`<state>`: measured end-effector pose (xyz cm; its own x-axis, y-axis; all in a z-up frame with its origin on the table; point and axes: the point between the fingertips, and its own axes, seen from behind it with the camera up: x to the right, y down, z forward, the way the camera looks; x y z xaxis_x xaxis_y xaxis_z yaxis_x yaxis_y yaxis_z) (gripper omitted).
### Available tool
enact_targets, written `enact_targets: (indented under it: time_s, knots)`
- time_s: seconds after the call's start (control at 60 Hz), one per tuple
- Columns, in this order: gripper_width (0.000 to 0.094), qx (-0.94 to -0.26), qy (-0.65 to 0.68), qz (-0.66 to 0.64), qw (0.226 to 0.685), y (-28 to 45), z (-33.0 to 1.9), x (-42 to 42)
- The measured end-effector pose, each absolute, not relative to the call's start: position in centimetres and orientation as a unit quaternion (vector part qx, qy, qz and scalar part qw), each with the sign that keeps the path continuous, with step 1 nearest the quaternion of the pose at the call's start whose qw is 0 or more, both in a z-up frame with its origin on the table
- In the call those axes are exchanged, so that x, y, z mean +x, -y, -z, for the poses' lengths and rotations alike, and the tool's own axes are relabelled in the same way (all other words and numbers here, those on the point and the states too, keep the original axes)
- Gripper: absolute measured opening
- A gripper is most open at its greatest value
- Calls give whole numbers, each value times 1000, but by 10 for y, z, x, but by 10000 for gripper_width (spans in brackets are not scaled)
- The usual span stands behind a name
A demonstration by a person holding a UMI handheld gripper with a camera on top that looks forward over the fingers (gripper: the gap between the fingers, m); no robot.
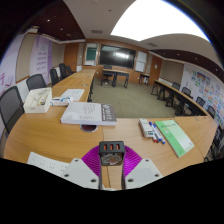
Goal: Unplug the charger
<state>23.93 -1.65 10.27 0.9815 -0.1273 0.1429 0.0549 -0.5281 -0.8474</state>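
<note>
A small black charger block (pixel 111 150) with three orange USB ports on its face sits between my fingers, above the wooden table (pixel 60 135). My gripper (pixel 111 157) is shut on it, the purple pads (pixel 92 160) pressing it from both sides. The white finger bodies (pixel 78 176) show below. No cable or socket can be seen at the charger.
Beyond the fingers lie a stack of books (pixel 88 112), several markers (pixel 150 128) and a green book (pixel 175 137) to the right. A white box (pixel 38 98) and papers (pixel 45 162) lie to the left. Black chairs (pixel 12 102) stand along the left. More tables stand farther back.
</note>
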Motion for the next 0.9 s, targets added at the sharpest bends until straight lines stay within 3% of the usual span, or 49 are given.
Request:
enact_targets:
  time_s: [0.2,0.367,0.417,0.517,0.567,0.9]
  knots:
    - [312,-907,-16,56,418,31,-27,257]
    - [392,-920,-18,25,391,41,-8,257]
    - [472,-918,-16,25,395,41,-11,258]
    - [787,-915,-7,31,403,48,-23,258]
    - [872,-912,-7,32,409,53,-31,257]
    - [855,-881,-23,46,470,157,-129,219]
